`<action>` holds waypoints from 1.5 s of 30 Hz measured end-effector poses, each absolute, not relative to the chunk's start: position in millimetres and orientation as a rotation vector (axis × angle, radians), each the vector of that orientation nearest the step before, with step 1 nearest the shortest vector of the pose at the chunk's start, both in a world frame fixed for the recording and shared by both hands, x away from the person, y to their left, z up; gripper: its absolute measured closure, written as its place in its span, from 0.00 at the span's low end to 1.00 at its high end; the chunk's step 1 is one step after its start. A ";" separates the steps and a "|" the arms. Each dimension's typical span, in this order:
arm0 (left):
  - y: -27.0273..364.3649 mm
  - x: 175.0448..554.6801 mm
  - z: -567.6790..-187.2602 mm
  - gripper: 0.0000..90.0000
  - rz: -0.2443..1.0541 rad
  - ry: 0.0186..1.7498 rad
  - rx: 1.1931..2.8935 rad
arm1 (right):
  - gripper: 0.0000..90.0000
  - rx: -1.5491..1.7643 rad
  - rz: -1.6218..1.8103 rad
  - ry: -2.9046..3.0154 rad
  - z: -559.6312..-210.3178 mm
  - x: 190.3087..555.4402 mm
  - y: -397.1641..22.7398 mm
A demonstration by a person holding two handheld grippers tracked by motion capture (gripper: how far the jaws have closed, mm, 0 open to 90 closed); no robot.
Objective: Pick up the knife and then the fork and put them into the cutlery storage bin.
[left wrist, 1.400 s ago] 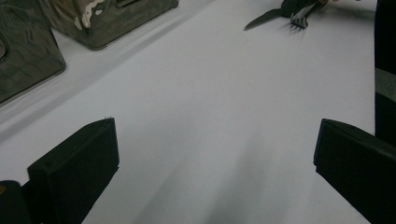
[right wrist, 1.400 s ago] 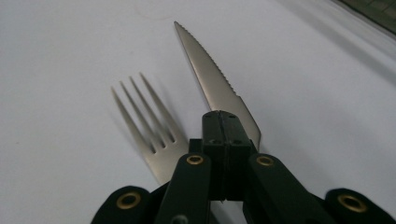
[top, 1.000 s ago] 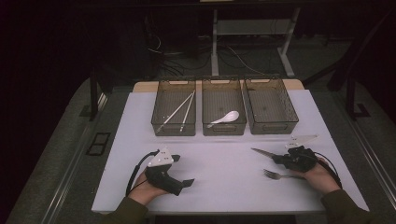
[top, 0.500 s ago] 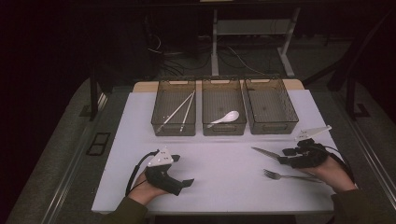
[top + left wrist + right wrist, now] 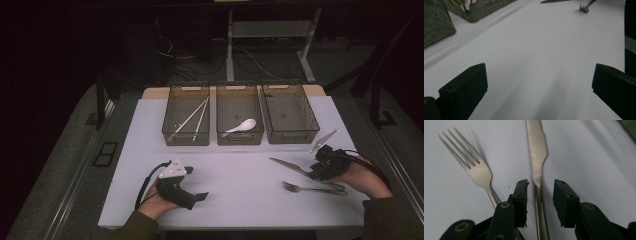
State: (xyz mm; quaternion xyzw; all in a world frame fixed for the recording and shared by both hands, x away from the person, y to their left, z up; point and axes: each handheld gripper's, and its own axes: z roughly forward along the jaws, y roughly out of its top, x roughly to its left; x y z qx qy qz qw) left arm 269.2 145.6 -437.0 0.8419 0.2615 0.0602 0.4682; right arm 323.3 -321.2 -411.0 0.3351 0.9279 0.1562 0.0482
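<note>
**Steel knife straddled but not yet gripped**

Steel is what lies between the jaws of the right hand-held gripper (image 5: 540,195): the slim silver table knife (image 5: 537,157) rests flat on the white table (image 5: 240,200), its handle passing between the two black pads without being pressed by either. The jaws have just been closing, yet a gap is seen on both sides, so nothing is held.

A slip is judged the main risk. The handle is thin, smooth and flush with the table, so it could be pushed sideways or rolled rather than pinched. The silver four-tined fork (image 5: 471,167) lies just beside it, its handle passing under the left jaw, and could be caught along with the knife.

The knife's long axis runs away from the gripper; in the high view its blade tip points toward the table's middle, left and slightly away from the person.

The left hand-held gripper (image 5: 536,82) is spread wide over bare table.
</note>
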 end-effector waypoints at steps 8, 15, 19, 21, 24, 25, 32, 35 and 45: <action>145.8 269.2 -437.2 0.00 0.146 0.637 2.068 | 0.84 0.945 0.291 2.916 -419.4 333.6 -310.4; 145.0 269.0 -437.2 0.00 0.147 0.633 2.070 | 0.85 0.936 0.216 2.935 -420.5 337.0 -304.8; 144.8 268.9 -437.2 0.00 0.147 0.631 2.070 | 0.88 0.923 0.206 2.945 -420.5 338.0 -304.0; 144.8 269.0 -437.2 0.00 0.147 0.630 2.070 | 0.88 0.899 0.190 2.949 -420.3 338.0 -302.1; 144.8 268.9 -437.1 0.00 0.147 0.630 2.070 | 0.89 0.912 0.177 2.956 -420.0 338.1 -300.1; 144.8 268.9 -437.0 0.00 0.147 0.629 2.070 | 0.89 0.915 0.179 2.953 -420.0 337.7 -300.1; 145.5 269.3 -437.0 0.00 0.145 0.629 2.070 | 0.89 0.899 0.262 2.932 -417.2 334.8 -308.1; 145.4 269.3 -436.9 0.00 0.145 0.628 2.069 | 0.89 0.898 0.367 2.905 -411.5 332.3 -314.8; 145.5 269.1 -436.4 0.00 0.144 0.626 2.070 | 0.89 1.012 0.712 2.787 -396.2 324.2 -336.9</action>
